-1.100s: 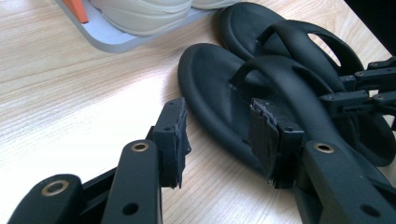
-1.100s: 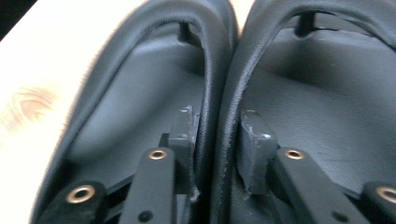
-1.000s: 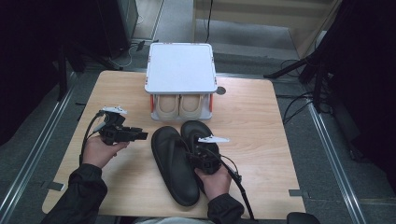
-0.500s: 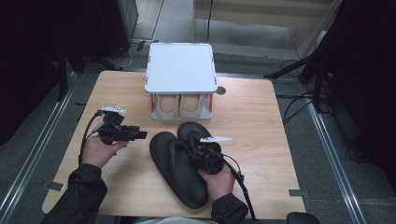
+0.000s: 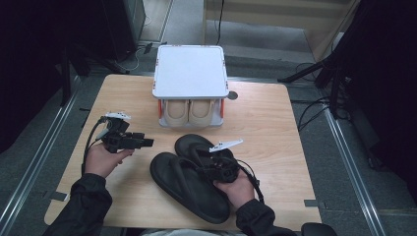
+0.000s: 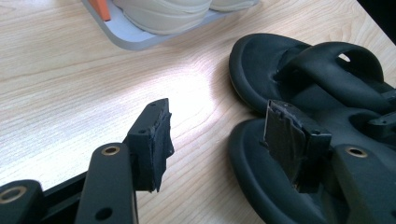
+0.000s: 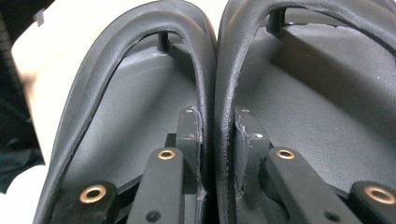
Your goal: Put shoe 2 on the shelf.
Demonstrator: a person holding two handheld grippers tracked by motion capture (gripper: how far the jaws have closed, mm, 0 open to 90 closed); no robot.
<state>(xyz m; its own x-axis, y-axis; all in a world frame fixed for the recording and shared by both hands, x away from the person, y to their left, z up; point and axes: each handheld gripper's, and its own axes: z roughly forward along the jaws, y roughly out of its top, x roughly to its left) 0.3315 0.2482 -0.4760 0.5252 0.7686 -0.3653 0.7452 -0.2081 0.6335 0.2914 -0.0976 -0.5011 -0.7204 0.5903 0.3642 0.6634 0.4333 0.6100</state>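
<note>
Two black sandals lie side by side at the table's front middle, one [image 5: 189, 189] nearer me, the other [image 5: 194, 145] behind it. My right gripper [image 5: 216, 169] rests on top of them. In the right gripper view that gripper [image 7: 217, 126] is shut on the two neighbouring straps, the left strap [image 7: 205, 70] and the right strap [image 7: 226, 70], pinching them together. My left gripper [image 5: 147, 142] is held above the table to the left of the sandals and points at them. It stands open [image 6: 217, 121] with bare wood between its fingers, and the sandals [image 6: 261, 60] are just beyond its right finger.
A small white two-level rack [image 5: 191, 73] stands at the back middle of the wooden table [image 5: 265, 118]. A pair of beige shoes [image 5: 189, 112] sits on its lower shelf, toes toward me. Cables trail from both grippers.
The right gripper has turned and shifted the pinched sandal pair slightly toward the near edge. The left gripper has stayed nearly in place, still open.
</note>
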